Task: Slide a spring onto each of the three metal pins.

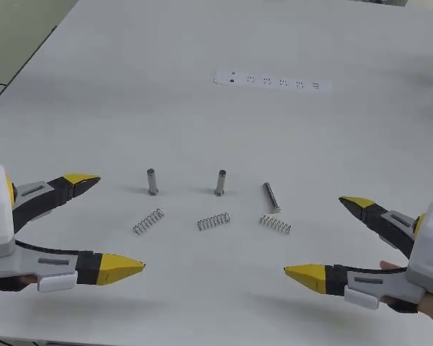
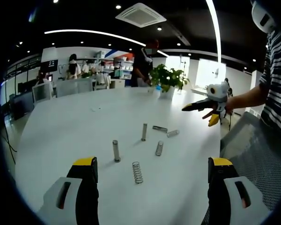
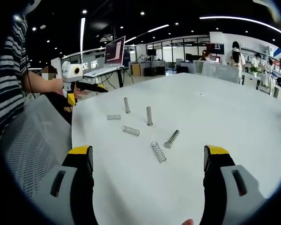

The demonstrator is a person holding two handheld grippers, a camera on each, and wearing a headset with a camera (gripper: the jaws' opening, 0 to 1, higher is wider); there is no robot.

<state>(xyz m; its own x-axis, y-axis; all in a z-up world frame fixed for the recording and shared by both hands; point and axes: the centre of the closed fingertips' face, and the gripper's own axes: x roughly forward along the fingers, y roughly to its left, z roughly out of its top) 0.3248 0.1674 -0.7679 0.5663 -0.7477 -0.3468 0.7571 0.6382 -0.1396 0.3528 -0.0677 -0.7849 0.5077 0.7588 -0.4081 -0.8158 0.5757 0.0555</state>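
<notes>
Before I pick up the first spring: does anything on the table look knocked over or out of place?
Yes: the right pin lies on its side, while the left pin and the middle pin stand upright. It would likely need standing up or holding first.

- White surface (image 1: 202,303), a power strip (image 1: 273,81) lying near its far edge.
- Dark ceiling (image 2: 187,18) with long light strips (image 2: 214,28), spotlights (image 2: 118,7) and a vent (image 2: 140,14).
- Potted plant (image 2: 168,77), monitor (image 3: 114,50) and desks (image 3: 100,71) beyond; bright windows (image 2: 206,72) behind.
</notes>
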